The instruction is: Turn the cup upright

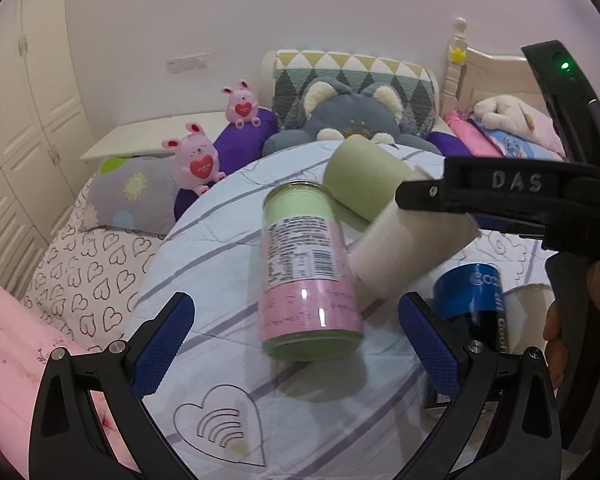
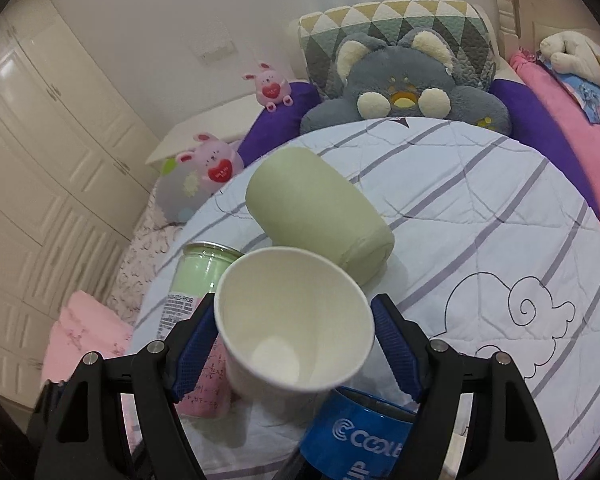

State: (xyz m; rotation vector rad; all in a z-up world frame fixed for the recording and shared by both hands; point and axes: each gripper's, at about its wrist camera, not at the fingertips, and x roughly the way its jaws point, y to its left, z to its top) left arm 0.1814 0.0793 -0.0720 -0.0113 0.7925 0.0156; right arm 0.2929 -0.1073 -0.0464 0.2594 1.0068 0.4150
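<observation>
A white paper cup (image 2: 296, 320) is held between my right gripper's (image 2: 296, 348) blue pads, tilted, with its open mouth toward the camera. In the left wrist view the same cup (image 1: 404, 248) hangs in the right gripper (image 1: 416, 196) above the bed. My left gripper (image 1: 296, 340) is open and empty, with its fingers on either side of a pink and green can (image 1: 308, 272) that lies on the quilt. A pale green cup (image 2: 316, 212) lies on its side behind them; it also shows in the left wrist view (image 1: 364, 180).
A blue can (image 2: 360, 432) stands close under the white cup, and shows in the left wrist view (image 1: 476, 300) beside another white cup (image 1: 532, 312). The striped quilt (image 2: 480, 240) covers the bed. Plush toys (image 2: 404, 84) and pillows line the headboard. Wardrobes (image 2: 40, 152) stand at the left.
</observation>
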